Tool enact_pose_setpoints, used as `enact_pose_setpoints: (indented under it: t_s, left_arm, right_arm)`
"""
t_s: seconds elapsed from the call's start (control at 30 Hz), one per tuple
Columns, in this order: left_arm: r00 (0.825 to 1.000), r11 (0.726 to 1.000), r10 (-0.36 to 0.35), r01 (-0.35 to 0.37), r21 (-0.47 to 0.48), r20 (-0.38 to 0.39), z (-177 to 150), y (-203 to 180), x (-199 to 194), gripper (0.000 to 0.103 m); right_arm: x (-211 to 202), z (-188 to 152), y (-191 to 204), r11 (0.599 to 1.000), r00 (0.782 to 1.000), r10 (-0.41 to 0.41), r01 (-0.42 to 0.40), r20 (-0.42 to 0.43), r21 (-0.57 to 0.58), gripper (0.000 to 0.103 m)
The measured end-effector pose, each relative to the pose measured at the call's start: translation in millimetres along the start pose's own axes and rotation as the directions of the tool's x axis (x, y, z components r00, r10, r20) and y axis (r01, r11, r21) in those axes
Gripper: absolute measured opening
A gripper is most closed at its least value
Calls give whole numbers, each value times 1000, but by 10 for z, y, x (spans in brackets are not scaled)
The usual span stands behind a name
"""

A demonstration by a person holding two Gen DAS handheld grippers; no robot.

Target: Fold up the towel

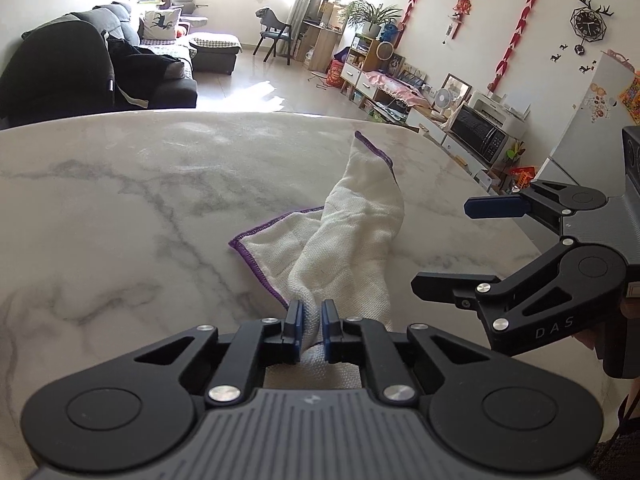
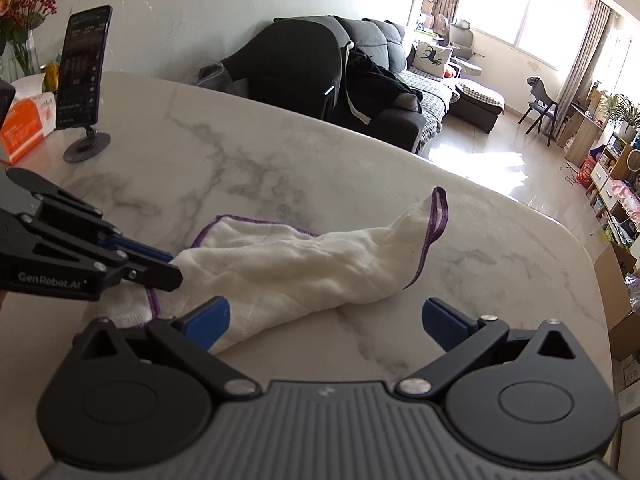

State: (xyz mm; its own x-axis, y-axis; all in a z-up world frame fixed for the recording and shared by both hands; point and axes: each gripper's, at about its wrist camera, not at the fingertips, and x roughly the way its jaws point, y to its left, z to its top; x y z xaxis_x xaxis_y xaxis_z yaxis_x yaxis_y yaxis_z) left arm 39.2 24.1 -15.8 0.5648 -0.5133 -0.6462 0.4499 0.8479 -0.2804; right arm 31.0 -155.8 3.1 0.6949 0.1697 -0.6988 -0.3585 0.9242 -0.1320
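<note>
A white towel (image 1: pixel 348 236) with purple stitched edging lies crumpled and stretched out on the marble table (image 1: pixel 120 200). My left gripper (image 1: pixel 311 330) is shut on the near end of the towel, which bunches between its blue pads. In the right wrist view the towel (image 2: pixel 304 268) runs from the left gripper (image 2: pixel 172 266) at the left to a raised corner with a loop at the right. My right gripper (image 2: pixel 326 318) is open and empty, just in front of the towel's long side. It also shows in the left wrist view (image 1: pixel 444 244), open, to the right of the towel.
A phone on a stand (image 2: pixel 82 80) and an orange tissue box (image 2: pixel 24 124) stand at the table's far left. The rounded table edge (image 2: pixel 580 248) runs close on the right. A dark sofa (image 2: pixel 320 64) stands beyond the table.
</note>
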Motion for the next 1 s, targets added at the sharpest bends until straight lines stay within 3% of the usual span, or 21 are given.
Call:
enact_pose_setpoints:
  t_s: [0.23,0.47,0.57,0.63,0.67,0.7,0.77,0.8,0.93,1.0]
  left_arm:
    - [997,997,-69,67,44,33,8,-173,-70,9]
    - [993,989,-116,116,93,-2,-70,-368,58,9]
    - [995,989,-96,97,108,-13,-100,-434,90,11]
    - [999,991,-49,49,125,2,-95,-434,39,16]
    - [1000,991,-26,25,133,10,-93,-434,14,26]
    - [1000,991,-5,3,137,18,-105,-426,1,45]
    - [994,985,91,-99,143,63,-80,-359,-87,63]
    - [991,983,109,-118,140,73,-63,-317,-113,63]
    - [992,989,122,-120,88,-13,-9,-143,-21,63]
    - [992,989,125,-121,88,-35,-29,-136,42,57]
  right_arm:
    - [127,258,-111,999,999,-16,17,-29,29,103]
    - [254,515,-221,998,998,-32,35,-59,57,103]
    - [298,626,-226,992,996,49,-40,-74,116,102]
    - [289,640,-185,992,995,66,-58,-69,110,101]
    - [287,647,-174,992,995,68,-60,-68,109,101]
    - [288,652,-162,993,995,68,-60,-68,106,101]
    - [296,664,-142,993,995,66,-59,-69,101,101]
    - [301,668,-135,993,996,65,-58,-69,99,101]
    - [342,712,-104,993,994,81,-74,-69,92,101]
    - [402,754,-97,991,990,105,-97,-89,94,100]
